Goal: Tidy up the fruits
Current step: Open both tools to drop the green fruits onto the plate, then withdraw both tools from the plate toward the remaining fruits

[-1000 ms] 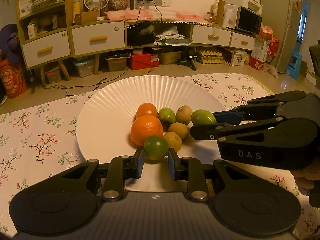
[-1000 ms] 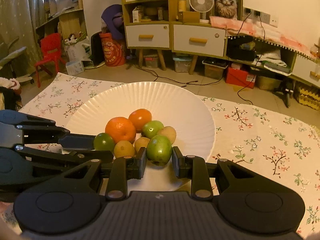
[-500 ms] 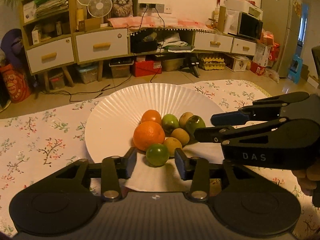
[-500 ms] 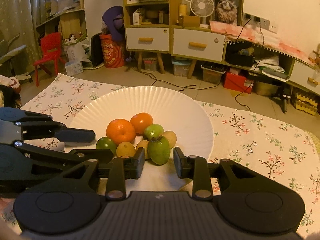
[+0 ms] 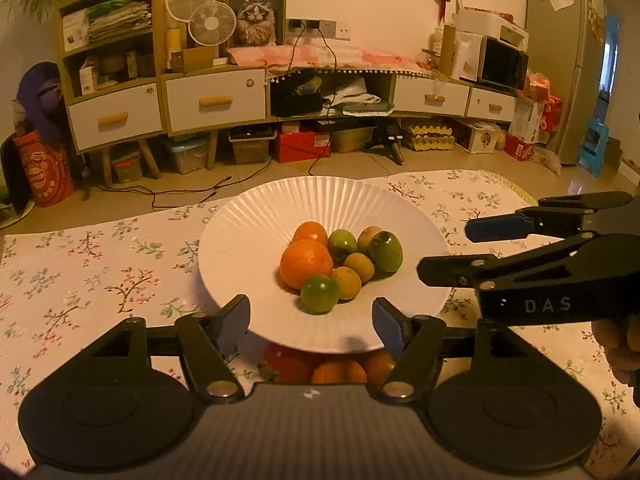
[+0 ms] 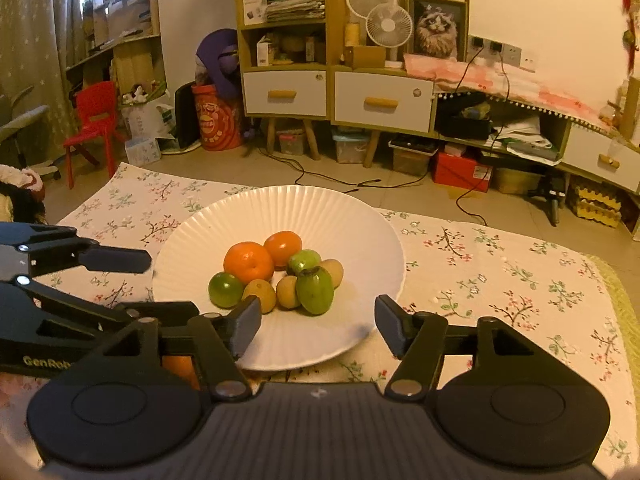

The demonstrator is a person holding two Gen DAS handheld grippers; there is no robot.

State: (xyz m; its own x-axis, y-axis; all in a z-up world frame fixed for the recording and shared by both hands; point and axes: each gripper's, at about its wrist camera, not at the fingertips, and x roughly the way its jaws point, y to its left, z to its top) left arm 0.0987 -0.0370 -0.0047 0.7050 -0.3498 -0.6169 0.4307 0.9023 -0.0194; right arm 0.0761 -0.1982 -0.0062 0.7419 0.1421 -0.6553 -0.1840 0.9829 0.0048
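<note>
White plate point(image 5: 256, 240) holds the fruit cluster point(image 5: 340, 264) at twelve o'clock of both the left gripper point(image 5: 310, 316) and right gripper point(image 6: 318, 320); jaws, just opened, stand wide and empty.

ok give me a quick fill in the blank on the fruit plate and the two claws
1. The fruit sits piled on a ribbed white ____ plate.
2. The pile holds ____ round orange fruits, the larger orange fruit in front.
3. The left claw is ____, nothing between its pads.
4. The right claw stands open just short of the oval ____ fruit.

Missing words: paper; two; open; green
</note>
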